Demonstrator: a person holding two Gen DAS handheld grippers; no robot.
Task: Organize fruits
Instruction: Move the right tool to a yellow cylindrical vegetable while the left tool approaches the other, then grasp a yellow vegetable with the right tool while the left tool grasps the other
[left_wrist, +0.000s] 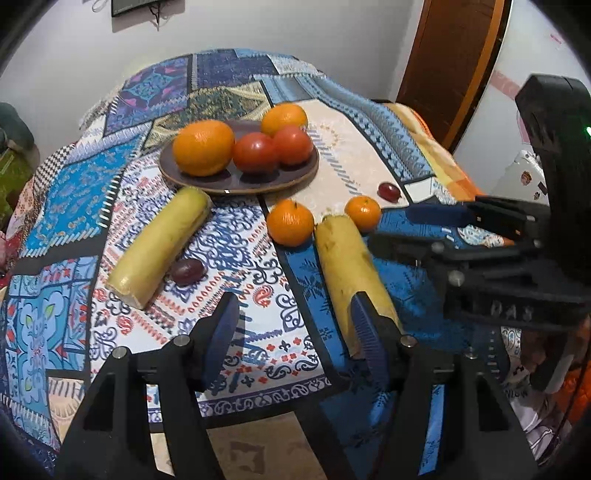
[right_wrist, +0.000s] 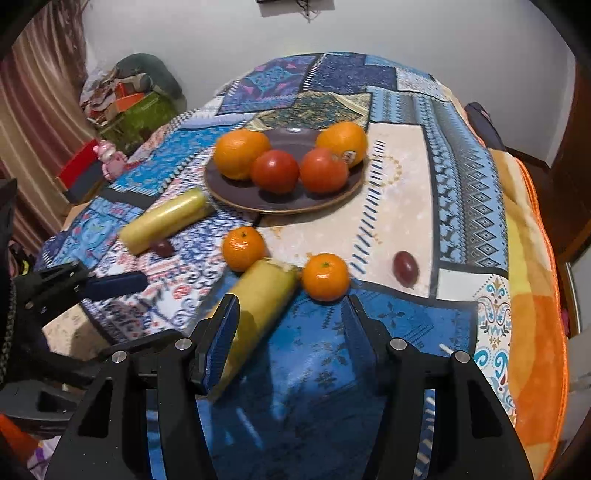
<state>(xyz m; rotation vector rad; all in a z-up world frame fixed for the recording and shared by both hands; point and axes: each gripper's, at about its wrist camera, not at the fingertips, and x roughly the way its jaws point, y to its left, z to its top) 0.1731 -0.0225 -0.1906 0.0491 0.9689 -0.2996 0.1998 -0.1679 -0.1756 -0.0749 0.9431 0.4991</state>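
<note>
A dark plate (left_wrist: 258, 182) (right_wrist: 332, 201) holds two oranges (left_wrist: 204, 147) and two tomatoes (left_wrist: 255, 152). On the cloth lie two yellow banana pieces (left_wrist: 159, 245) (left_wrist: 349, 262), two mandarins (left_wrist: 290, 222) (left_wrist: 362, 212) and two dark grapes (left_wrist: 187, 271) (left_wrist: 388, 191). My left gripper (left_wrist: 295, 317) hangs open over the cloth, its right finger in front of the near banana piece. My right gripper (right_wrist: 291, 317) is open too. The near banana piece (right_wrist: 262, 299) runs under its left finger without being pinched, and one mandarin (right_wrist: 325, 276) sits just beyond its tips.
The patterned cloth (left_wrist: 74, 192) covers a rounded table that drops off at the near edge. An orange blanket (right_wrist: 532, 258) hangs at the right, a wooden door (left_wrist: 450, 55) stands behind, and clutter (right_wrist: 129, 99) sits far left. Each gripper shows at the side of the other's view.
</note>
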